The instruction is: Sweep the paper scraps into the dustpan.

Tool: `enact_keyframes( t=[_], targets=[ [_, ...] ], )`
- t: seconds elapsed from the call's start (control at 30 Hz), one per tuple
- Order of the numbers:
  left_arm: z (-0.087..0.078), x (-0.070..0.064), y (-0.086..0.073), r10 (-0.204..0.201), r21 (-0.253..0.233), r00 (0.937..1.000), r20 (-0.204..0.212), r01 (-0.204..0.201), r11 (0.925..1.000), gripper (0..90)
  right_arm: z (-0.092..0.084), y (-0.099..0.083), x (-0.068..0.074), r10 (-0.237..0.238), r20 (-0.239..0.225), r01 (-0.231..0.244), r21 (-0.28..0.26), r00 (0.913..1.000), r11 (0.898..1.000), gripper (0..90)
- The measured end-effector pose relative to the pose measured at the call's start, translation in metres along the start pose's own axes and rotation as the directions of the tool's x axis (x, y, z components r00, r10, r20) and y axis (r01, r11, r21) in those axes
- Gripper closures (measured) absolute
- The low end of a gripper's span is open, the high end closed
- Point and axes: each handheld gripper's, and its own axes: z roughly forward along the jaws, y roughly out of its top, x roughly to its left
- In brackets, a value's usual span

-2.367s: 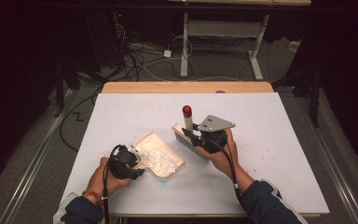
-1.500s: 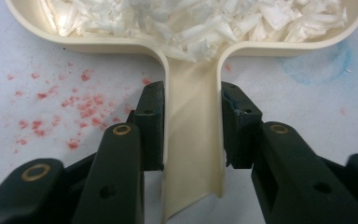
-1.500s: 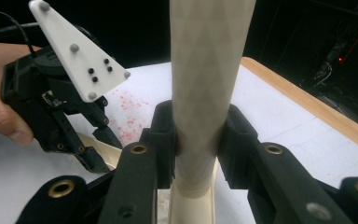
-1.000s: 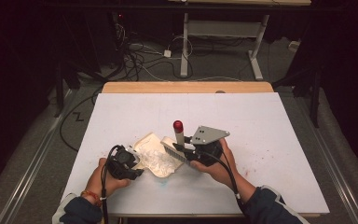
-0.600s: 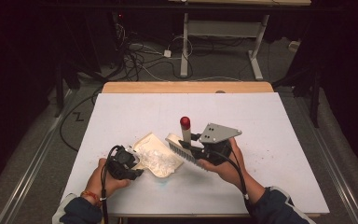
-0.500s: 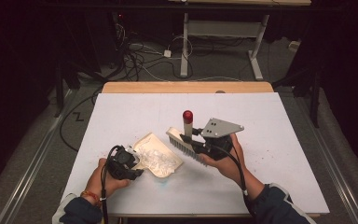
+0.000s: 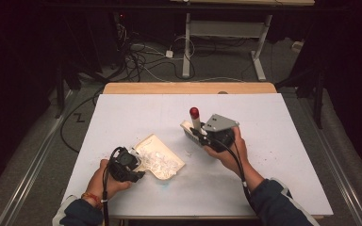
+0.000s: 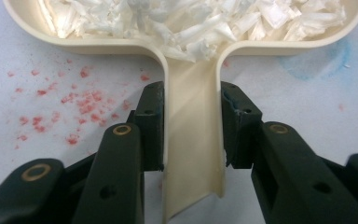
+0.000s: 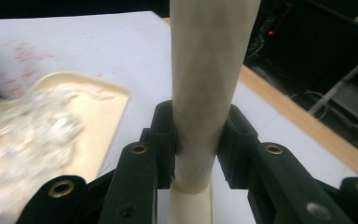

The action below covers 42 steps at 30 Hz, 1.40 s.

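At the near left of the table, the left gripper is clamped on the handle of the cream dustpan, whose tray, full of white shreds, lies on the table just right of it. Right and farther off, the right gripper is closed around the brush handle, red tip up, the brush well apart from the pan. The left gripper view shows red specks beside the handle; the right gripper view shows both pads pressing the brush's pale shaft.

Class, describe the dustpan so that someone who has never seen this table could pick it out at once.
On the white table, look near the front edge at the left gripper, shut on a cream handle. That handle leads to the dustpan, a shallow cream tray. It alone holds a heap of white shreds.
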Motion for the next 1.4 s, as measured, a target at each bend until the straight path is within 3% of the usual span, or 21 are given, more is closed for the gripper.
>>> enact_keyframes(
  t=[0.17,0.27,0.37,0.43,0.47,0.57,0.6,0.67,0.83,1.03,1.17,1.23,1.3,1.4],
  targets=[
    [0.000,-0.002,-0.001,0.003,0.009,1.0000,-0.002,-0.003,1.0000,63.4,-0.030,-0.011,0.011,0.010,-0.064,-0.009,0.013,0.9979,1.000,70.9],
    [0.000,-0.005,-0.001,0.007,0.014,0.9999,-0.007,-0.007,0.9999,63.4,-0.037,-0.014,0.020,-0.008,-0.088,0.010,0.024,0.9961,1.000,70.9],
    [-0.001,-0.005,-0.002,0.002,0.011,1.0000,-0.003,-0.002,0.9999,63.4,-0.033,-0.012,0.028,0.002,-0.112,0.000,0.019,0.9937,1.000,70.6],
    [-0.001,-0.004,-0.004,0.000,0.010,1.0000,-0.002,0.000,1.0000,63.4,-0.029,-0.011,0.035,0.011,-0.143,-0.008,0.021,0.9897,1.000,70.1],
    [-0.001,-0.004,-0.004,-0.001,0.007,1.0000,0.002,0.001,1.0000,63.4,-0.028,-0.007,0.045,-0.009,-0.164,0.012,0.013,0.9864,1.000,70.3],
    [-0.001,-0.003,-0.004,-0.001,0.007,1.0000,0.005,0.001,1.0000,63.4,-0.030,-0.003,0.050,-0.006,-0.198,0.005,-0.007,0.9801,1.000,70.9],
    [0.000,-0.003,-0.004,0.000,0.007,1.0000,0.002,0.000,1.0000,63.4,-0.033,0.002,0.052,0.013,-0.241,-0.020,-0.025,0.9705,0.999,71.0],
    [-0.001,-0.004,-0.004,0.000,0.007,1.0000,0.001,0.000,1.0000,63.4,-0.038,0.006,0.051,-0.001,-0.238,-0.011,-0.049,0.9713,0.999,70.9],
    [0.000,-0.003,-0.004,0.001,0.009,1.0000,0.002,-0.001,1.0000,63.4,-0.046,0.011,0.043,0.025,-0.247,-0.045,-0.076,0.9687,0.996,71.0],
    [0.000,-0.003,-0.004,0.000,0.005,1.0000,0.005,0.000,1.0000,63.3,-0.056,0.013,0.032,0.033,-0.202,-0.054,-0.098,0.9789,0.994,70.9],
    [-0.001,-0.002,-0.004,-0.008,0.008,0.9999,0.008,0.008,0.9999,63.4,-0.050,0.013,0.024,0.015,-0.148,-0.029,-0.093,0.9889,0.995,70.9],
    [-0.001,-0.003,-0.004,-0.006,0.007,1.0000,0.004,0.005,1.0000,63.3,-0.040,0.010,0.016,0.067,-0.161,-0.080,-0.078,0.9847,0.994,70.9],
    [-0.001,-0.003,-0.004,-0.001,0.011,1.0000,0.005,0.001,0.9999,63.3,-0.039,0.009,0.015,0.073,-0.155,-0.086,-0.077,0.9851,0.993,70.9],
    [-0.001,-0.002,-0.004,-0.001,0.013,1.0000,0.006,0.000,0.9999,63.3,-0.038,0.006,0.017,0.047,-0.118,-0.053,-0.050,0.9919,0.997,70.9]
  ],
)
